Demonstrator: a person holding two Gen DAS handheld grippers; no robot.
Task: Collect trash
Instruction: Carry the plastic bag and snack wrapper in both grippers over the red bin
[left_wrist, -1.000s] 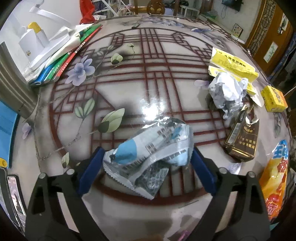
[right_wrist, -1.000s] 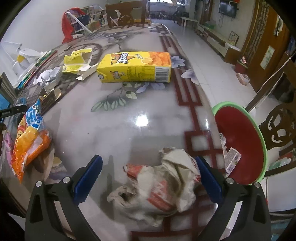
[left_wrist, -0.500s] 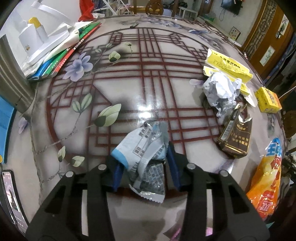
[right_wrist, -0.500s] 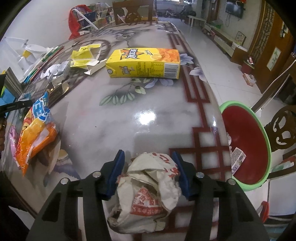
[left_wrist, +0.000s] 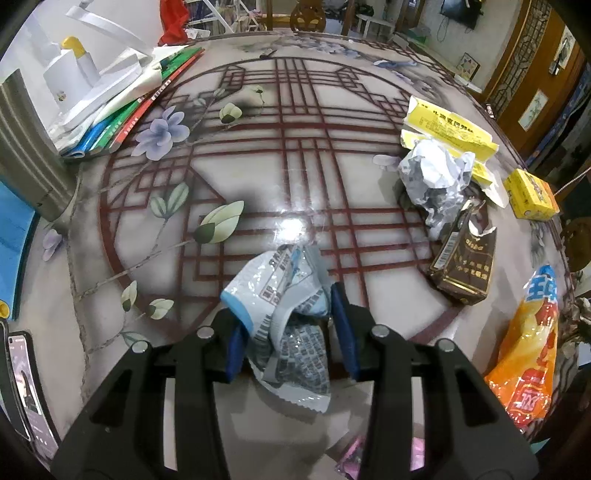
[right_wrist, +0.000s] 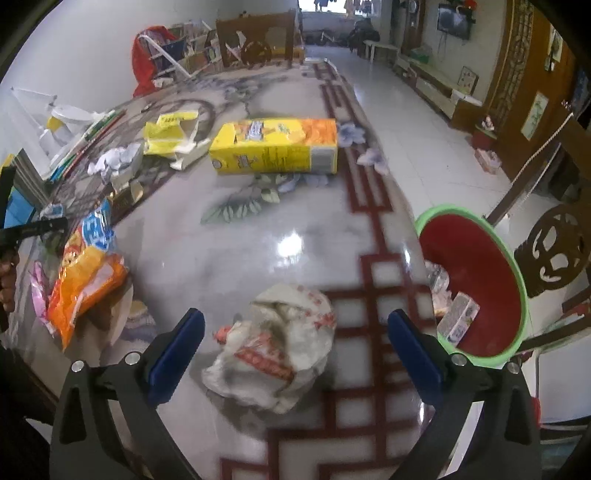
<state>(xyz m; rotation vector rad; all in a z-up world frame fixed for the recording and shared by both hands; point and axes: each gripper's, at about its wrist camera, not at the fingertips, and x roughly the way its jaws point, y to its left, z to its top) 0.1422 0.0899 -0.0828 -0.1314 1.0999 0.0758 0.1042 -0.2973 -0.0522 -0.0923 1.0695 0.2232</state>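
My left gripper (left_wrist: 288, 328) is shut on a crumpled blue and white foil wrapper (left_wrist: 284, 291), held just above the patterned table (left_wrist: 295, 155). My right gripper (right_wrist: 291, 343) is open, its blue pads apart on either side of a crumpled white and red paper wrapper (right_wrist: 277, 347) that lies on the table between them. A red bin with a green rim (right_wrist: 476, 280) stands off the table's right edge, with a small carton inside. Other trash: crumpled white paper (left_wrist: 436, 177), a brown carton (left_wrist: 465, 258), an orange snack bag (left_wrist: 528, 350), a long yellow box (right_wrist: 273, 147).
Yellow flattened packaging (left_wrist: 447, 125) and a small yellow box (left_wrist: 532, 195) lie at the right. Books and a white lamp (left_wrist: 96, 92) sit at the back left, a phone (left_wrist: 22, 380) at the near left edge. A wooden chair (right_wrist: 554, 251) stands beside the bin.
My left gripper closed on the foil wrapper and lifted it slightly. My right gripper closed on the paper wrapper half a second ago, and has now opened again, leaving it on the table.
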